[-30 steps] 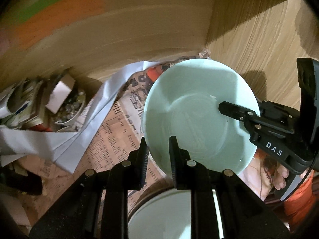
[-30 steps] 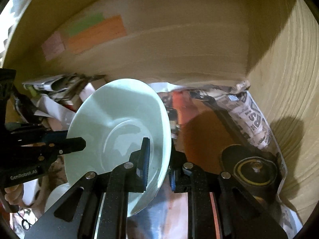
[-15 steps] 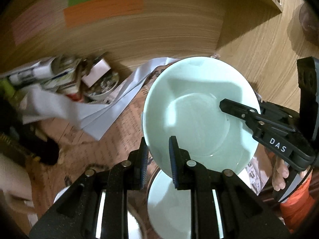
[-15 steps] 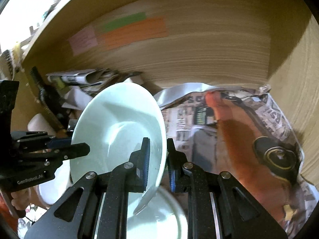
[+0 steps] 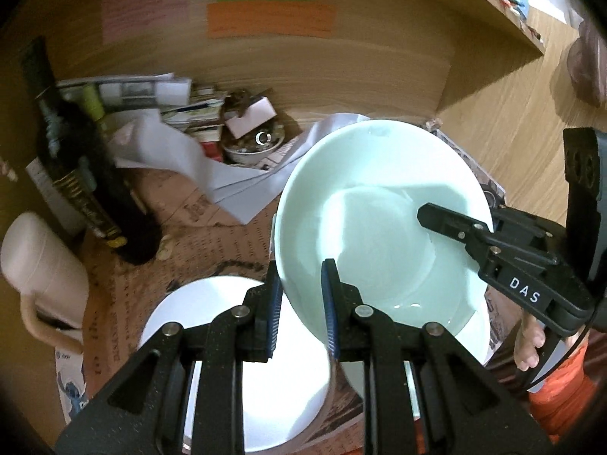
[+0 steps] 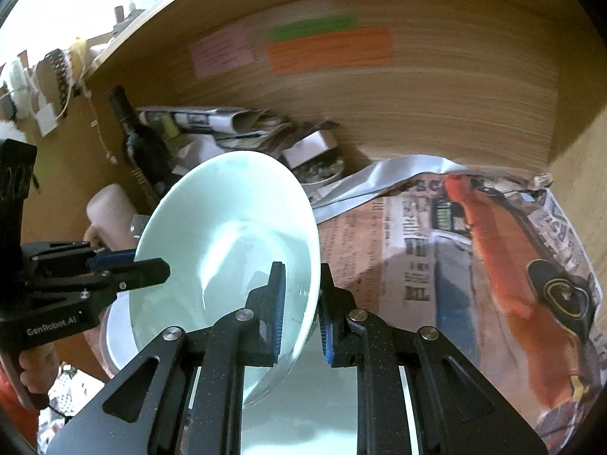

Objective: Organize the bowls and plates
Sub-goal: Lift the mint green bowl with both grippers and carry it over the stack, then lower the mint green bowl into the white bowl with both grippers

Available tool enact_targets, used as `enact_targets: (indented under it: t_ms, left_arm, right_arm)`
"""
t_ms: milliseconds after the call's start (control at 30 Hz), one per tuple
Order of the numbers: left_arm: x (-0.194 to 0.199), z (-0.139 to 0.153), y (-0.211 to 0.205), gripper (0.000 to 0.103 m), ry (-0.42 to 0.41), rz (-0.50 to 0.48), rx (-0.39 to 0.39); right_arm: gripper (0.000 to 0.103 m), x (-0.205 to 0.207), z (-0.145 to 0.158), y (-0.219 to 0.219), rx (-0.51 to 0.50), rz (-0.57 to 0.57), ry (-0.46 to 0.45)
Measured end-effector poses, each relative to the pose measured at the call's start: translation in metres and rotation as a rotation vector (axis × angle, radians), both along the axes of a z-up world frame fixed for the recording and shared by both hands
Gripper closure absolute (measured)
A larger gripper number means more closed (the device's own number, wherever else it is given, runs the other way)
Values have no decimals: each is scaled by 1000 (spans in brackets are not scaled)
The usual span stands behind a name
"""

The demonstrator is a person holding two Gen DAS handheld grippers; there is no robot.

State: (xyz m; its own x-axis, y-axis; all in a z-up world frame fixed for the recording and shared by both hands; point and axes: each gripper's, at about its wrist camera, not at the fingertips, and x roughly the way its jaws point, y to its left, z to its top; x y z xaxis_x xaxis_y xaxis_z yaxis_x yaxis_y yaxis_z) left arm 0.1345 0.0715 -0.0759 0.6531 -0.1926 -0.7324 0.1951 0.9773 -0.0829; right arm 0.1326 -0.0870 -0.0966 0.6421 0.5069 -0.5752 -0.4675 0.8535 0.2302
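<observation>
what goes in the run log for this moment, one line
left gripper: shut on pale green ceramic bowl rim | right gripper: shut on opposite rim | bowl: tilted, above white round plate

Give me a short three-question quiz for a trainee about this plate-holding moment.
1. True or false: both hand-held grippers, left and right, clamp the rim of the pale green plate.
2. Which colour is the longest paper strip on the wooden back wall: A pink, B orange, C blue?
3. Fill in: the dark ____ stands at the left.

Key: 1 true; 2 B; 3 bottle.
</observation>
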Motion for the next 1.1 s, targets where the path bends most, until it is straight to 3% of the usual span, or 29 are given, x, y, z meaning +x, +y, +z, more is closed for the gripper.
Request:
enact_targets:
  t_ms: [667, 1100]
  left_arm:
    - [-49, -6, 68, 83, -25, 147, -20]
    - [-59, -24, 97, 83, 16, 206, -20]
  right_arm:
    - [88, -19, -10, 70, -47, 172, 27]
    - [88, -19, -31, 102, -90, 238, 87]
